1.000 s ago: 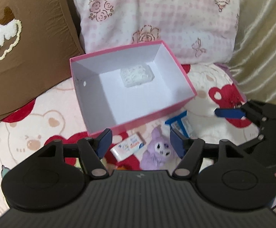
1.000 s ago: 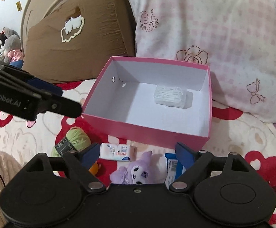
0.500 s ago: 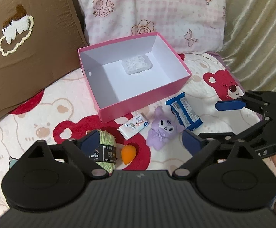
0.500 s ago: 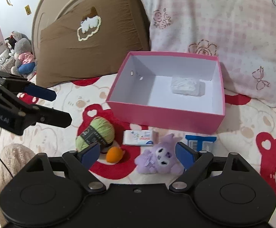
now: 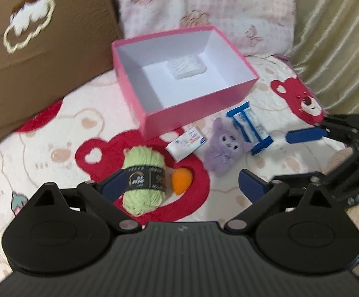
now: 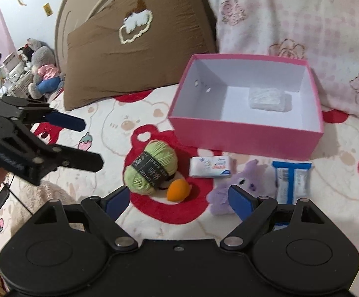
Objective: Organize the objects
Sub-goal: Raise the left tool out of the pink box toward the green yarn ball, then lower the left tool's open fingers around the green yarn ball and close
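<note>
Both jaws stand wide and hold nothing. The yarn (image 5: 143,177) lies just ahead of the left gripper (image 5: 179,185), beside its left jaw. It looks soft and light; grip across the banded middle.

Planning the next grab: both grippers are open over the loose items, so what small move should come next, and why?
Probably lower the left gripper onto the yarn: it lies just ahead of the open fingers, outside the pink box, which holds only a white packet.
</note>
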Available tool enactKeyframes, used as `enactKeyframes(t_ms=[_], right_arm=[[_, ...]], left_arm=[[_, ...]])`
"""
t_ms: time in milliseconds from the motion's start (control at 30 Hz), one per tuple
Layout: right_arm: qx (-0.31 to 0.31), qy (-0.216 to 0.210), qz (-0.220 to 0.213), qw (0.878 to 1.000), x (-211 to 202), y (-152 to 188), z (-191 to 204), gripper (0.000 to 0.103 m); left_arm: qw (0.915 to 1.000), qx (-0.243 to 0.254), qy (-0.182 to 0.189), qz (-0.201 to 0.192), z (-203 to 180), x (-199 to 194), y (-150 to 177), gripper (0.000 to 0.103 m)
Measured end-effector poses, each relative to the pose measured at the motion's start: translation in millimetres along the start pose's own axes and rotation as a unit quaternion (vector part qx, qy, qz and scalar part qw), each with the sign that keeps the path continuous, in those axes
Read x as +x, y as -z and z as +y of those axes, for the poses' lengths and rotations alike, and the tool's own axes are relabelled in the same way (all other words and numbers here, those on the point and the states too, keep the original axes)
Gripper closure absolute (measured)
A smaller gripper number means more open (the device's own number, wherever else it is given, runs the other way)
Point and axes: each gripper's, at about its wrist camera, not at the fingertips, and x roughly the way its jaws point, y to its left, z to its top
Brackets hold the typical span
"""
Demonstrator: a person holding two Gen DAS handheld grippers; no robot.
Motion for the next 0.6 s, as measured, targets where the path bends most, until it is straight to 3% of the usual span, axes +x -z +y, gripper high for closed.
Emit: enactKeyframes(t_ms=[300,433,600], right_arm=[[0.029,-0.014,-0.013,0.999,5,20,11,0.014],[0.027,-0.026,-0.015,0.999,16,20,21,0.014],[-0.007,-0.006,-0.022,1.0,27,16,38,0.014]], left_arm=[[0.9991,-0.018,0.031,-0.024,28,15,12,0.007],[0.9991,-0.02,0.013,-0.034,31,27,16,0.008],[0.999,-0.03,0.014,-0.032,37,43,17,0.008]])
